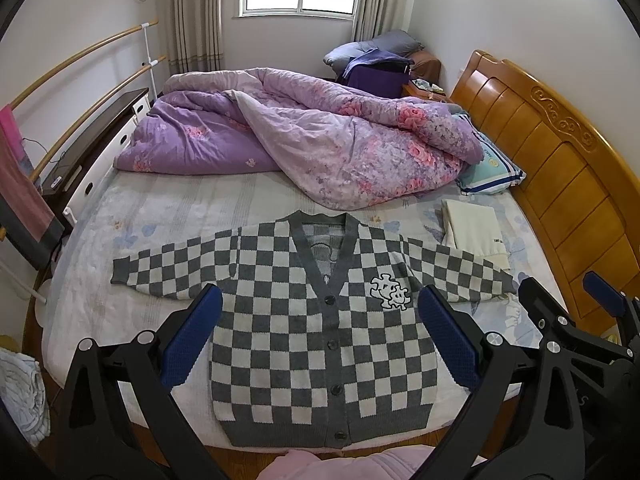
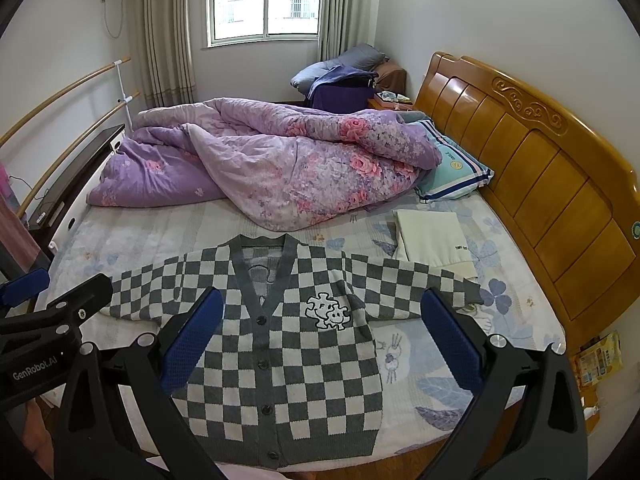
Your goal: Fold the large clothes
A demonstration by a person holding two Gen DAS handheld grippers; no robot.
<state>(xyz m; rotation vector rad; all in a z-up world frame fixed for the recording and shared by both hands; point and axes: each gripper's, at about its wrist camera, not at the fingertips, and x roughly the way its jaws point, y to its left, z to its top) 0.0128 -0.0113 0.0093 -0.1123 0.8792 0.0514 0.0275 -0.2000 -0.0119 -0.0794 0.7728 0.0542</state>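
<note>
Nearby, folded cream cloth (image 2: 434,238) underlies the cardigan (image 2: 280,344) sleeve.

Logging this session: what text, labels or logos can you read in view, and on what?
"GenRobot.AI": on the left gripper body, right wrist view.
"F": on the puzzle-piece patch of the checkered cardigan.
Small dark print on the folded cream cloth: too small.
Pillow emblem: blurred.
Yellow package: unreadable.

The bed (image 1: 168,216) carries a checkered cardigan (image 1: 320,336), quilt (image 1: 304,148), pillow (image 1: 492,168), and folded cloth (image 1: 476,228).
</note>
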